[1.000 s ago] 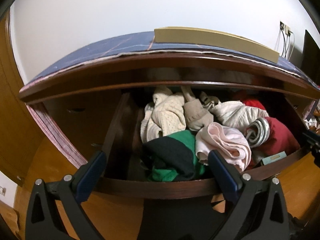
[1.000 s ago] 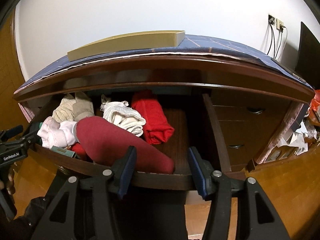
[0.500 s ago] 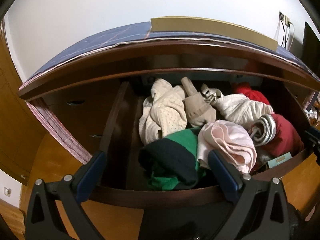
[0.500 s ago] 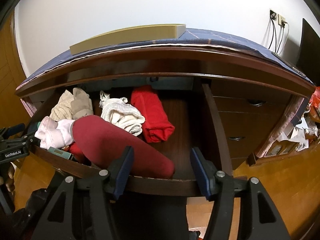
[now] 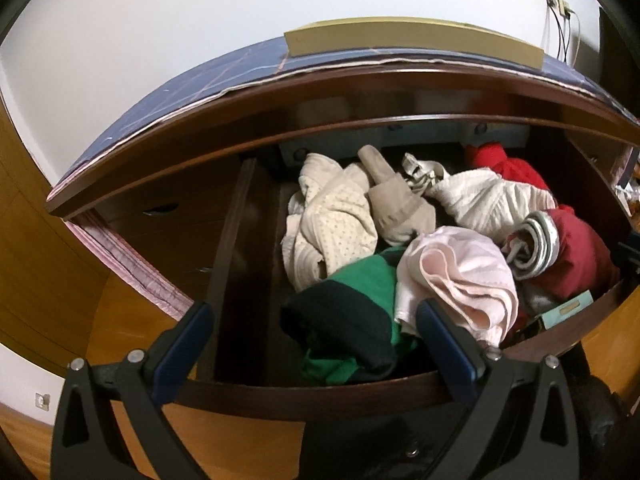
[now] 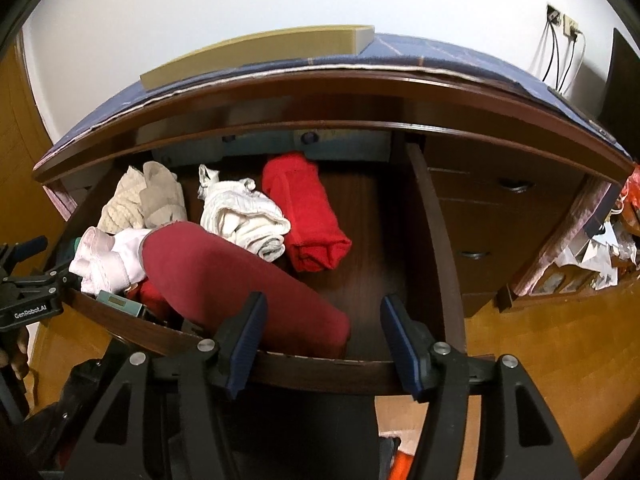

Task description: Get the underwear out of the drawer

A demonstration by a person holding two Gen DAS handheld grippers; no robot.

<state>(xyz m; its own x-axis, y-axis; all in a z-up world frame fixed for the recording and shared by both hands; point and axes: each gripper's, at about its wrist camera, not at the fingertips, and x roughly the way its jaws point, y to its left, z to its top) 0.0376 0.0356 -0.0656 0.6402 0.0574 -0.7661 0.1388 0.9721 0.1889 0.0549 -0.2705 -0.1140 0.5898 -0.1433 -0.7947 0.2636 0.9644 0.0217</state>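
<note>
Fingers point(image 5: 444, 344) of left gripper point(image 5: 316, 344) spread wide, empty, over front rim of drawer point(image 5: 320, 394); green-and-black underwear point(image 5: 352, 304) just ahead between them. Further right, right gripper point(image 6: 320, 336) half open, empty, maroon roll point(image 6: 240, 284) lying diagonally ahead-left.
</note>
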